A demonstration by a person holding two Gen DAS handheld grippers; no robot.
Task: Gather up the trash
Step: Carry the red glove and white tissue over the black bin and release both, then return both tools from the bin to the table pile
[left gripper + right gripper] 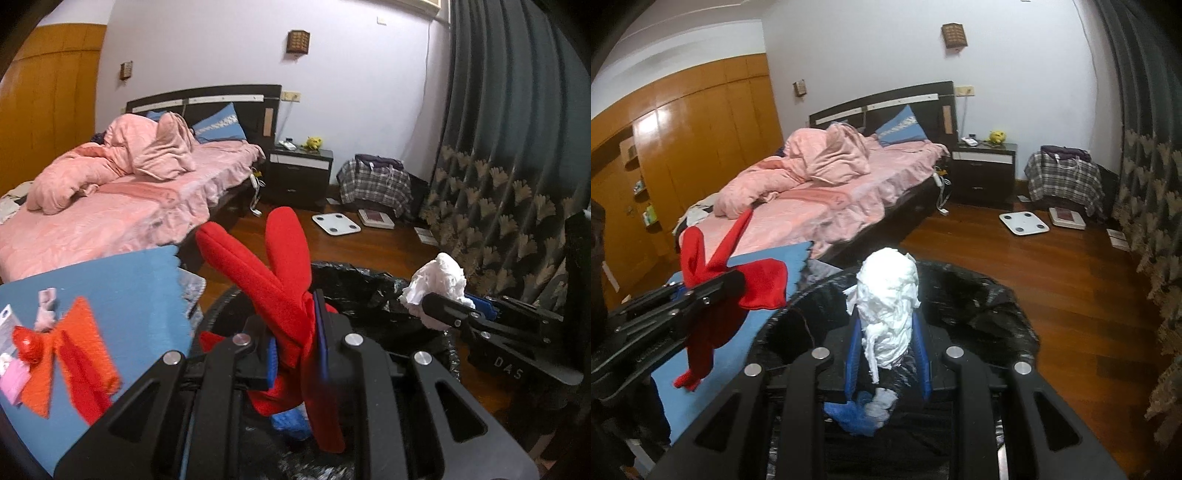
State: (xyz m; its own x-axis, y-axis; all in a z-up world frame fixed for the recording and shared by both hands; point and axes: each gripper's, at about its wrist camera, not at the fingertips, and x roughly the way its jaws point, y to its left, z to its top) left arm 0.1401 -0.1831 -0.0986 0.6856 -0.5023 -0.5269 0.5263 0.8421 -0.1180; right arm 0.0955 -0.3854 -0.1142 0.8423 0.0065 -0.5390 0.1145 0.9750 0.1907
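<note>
While the left gripper (295,354) clamps red cloth (273,280) and the right gripper (886,354) clamps crumpled tissue (888,302) over the black-lined bin (997,306), floppy cloth could snag the rim.

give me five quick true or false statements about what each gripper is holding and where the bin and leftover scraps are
1. The left gripper is shut on a red felt cloth scrap. True.
2. The right gripper is open, holding nothing. False: it is shut on a crumpled white tissue wad.
3. The round bin lined with a black plastic bag stands on the pink bed. False: it sits below both grippers beside the blue mat; the pink bed is farther back.
4. An orange felt scrap lies on the blue mat. True.
5. The white tissue wad already lies inside the bin. False: it is gripped above the bin's opening.
</note>
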